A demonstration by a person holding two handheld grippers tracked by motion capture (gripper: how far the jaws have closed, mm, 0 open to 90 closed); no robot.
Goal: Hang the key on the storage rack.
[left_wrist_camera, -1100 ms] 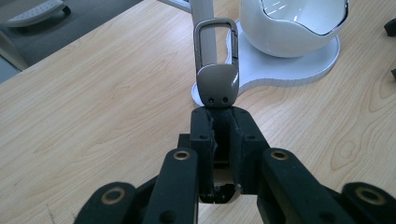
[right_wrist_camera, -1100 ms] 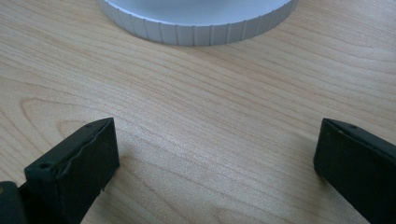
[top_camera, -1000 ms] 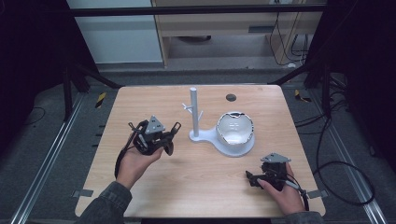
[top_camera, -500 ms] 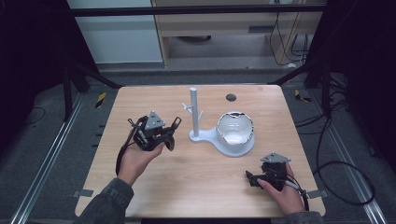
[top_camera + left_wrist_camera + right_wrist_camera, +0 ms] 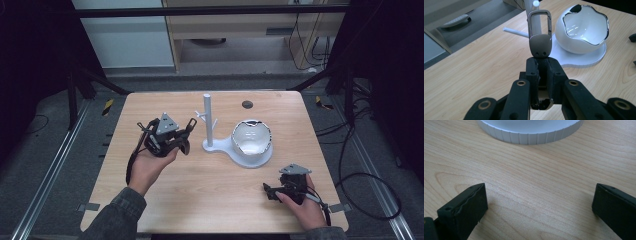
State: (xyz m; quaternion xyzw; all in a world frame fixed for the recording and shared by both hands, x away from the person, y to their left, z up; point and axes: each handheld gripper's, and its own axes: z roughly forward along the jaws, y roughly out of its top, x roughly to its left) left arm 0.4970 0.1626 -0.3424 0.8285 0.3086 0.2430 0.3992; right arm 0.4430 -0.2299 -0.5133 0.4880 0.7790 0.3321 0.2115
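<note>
My left gripper (image 5: 184,135) is held above the table's left half, pointing at the white post (image 5: 207,120) of a stand. In the left gripper view its jaws (image 5: 541,62) are shut on the base of a grey-brown metal key clip (image 5: 539,37), whose loop stands upright just in front of the post. The stand's flat base (image 5: 220,147) carries a white bowl (image 5: 252,140) with a wavy rim (image 5: 584,32). Near the front right edge my right gripper (image 5: 268,191) rests low on the wood, open. Its jaws (image 5: 539,207) are wide apart with bare wood between them.
A ribbed white base rim (image 5: 529,136) lies just ahead of the right gripper. A small dark round hole (image 5: 247,104) sits at the back of the wooden table (image 5: 210,200). Short pegs (image 5: 214,121) stick out of the post. Dark floor and metal frame rails surround the table.
My left gripper has edged slightly up and toward the post with the clip still held. The right gripper has stayed where it was.
</note>
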